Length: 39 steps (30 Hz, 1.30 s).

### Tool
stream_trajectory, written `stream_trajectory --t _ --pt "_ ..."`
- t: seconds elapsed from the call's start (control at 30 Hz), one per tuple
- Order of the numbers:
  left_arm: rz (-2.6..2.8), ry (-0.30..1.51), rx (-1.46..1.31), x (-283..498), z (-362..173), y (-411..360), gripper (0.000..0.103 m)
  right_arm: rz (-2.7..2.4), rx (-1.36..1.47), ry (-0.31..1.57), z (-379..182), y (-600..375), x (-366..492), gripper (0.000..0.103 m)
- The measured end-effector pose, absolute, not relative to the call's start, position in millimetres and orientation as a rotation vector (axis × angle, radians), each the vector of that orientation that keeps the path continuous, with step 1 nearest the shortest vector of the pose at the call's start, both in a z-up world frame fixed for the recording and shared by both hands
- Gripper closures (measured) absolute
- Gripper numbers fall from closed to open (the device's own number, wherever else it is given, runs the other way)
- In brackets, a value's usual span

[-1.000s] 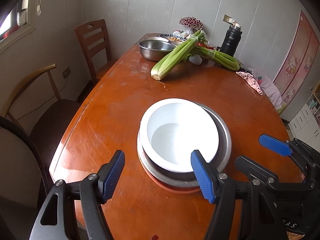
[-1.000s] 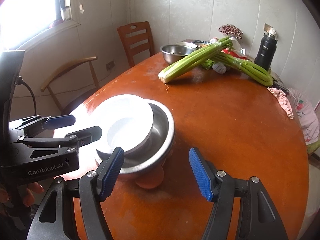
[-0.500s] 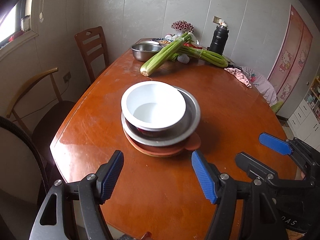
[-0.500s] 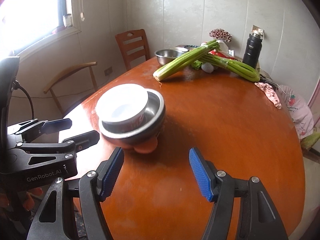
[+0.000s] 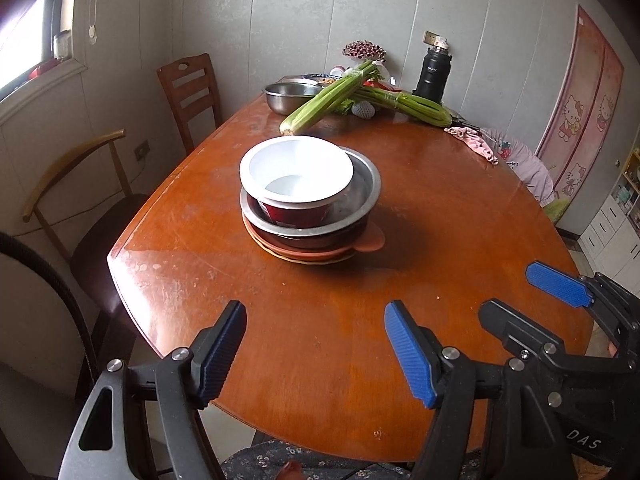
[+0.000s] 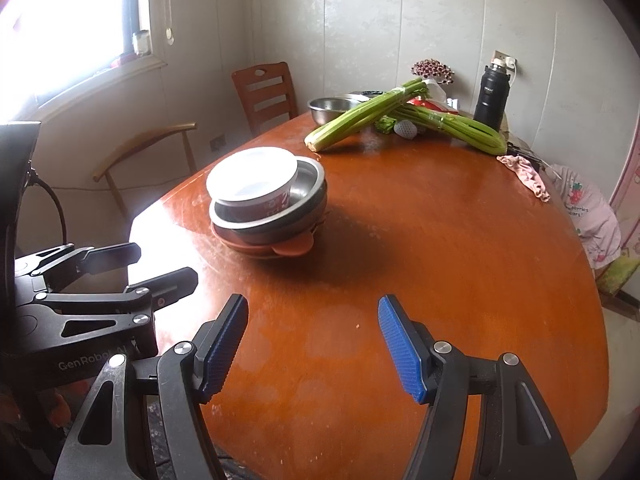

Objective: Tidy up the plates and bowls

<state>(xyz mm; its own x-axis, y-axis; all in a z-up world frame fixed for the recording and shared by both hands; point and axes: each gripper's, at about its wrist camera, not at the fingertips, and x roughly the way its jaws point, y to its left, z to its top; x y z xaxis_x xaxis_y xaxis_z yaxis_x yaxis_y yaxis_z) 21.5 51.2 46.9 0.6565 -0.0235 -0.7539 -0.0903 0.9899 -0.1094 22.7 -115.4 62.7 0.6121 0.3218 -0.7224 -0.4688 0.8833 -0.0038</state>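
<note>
Grey panelled walls and a bright window enclose a rounded wooden desk [image 5: 440,216], and the task's stack sits on its left-centre part. From the stack outward: a white bowl [image 5: 296,172] with a red outside rests off-centre in a steel bowl [image 5: 364,188], leaning toward the window side; under both lie flat orange plates [image 5: 316,254], one with a tab that sticks out toward the near right. The stack looks complete, so the tidying seems near its end.

Both grippers are well apart from the stack, on the near side, each pointing down and forward across bare wood. The left gripper [image 5: 314,350] has its blue pads spread with nothing between them; the stack lies straight ahead of it and slightly left. The right gripper [image 6: 312,346] is spread and empty too, and sees the stack ahead and to the left, so the left hand is likely the nearer. The stack is round, with no long axis; only the tab gives it a direction.

Left of the stack the desk edge is close, with chairs [image 5: 188,92] beyond. Farther back lie celery bundles [image 5: 332,96], another steel bowl [image 5: 292,94] and a black flask [image 5: 434,70]. The right half of the desk is open room.
</note>
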Motion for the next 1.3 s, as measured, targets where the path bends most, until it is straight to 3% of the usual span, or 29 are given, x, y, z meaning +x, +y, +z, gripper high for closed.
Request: stream_trajectory --t 1.3 --pt "0.017 0.878 -0.090 8 29 32 0.031 0.416 -0.165 0.804 47 -132 7 0.033"
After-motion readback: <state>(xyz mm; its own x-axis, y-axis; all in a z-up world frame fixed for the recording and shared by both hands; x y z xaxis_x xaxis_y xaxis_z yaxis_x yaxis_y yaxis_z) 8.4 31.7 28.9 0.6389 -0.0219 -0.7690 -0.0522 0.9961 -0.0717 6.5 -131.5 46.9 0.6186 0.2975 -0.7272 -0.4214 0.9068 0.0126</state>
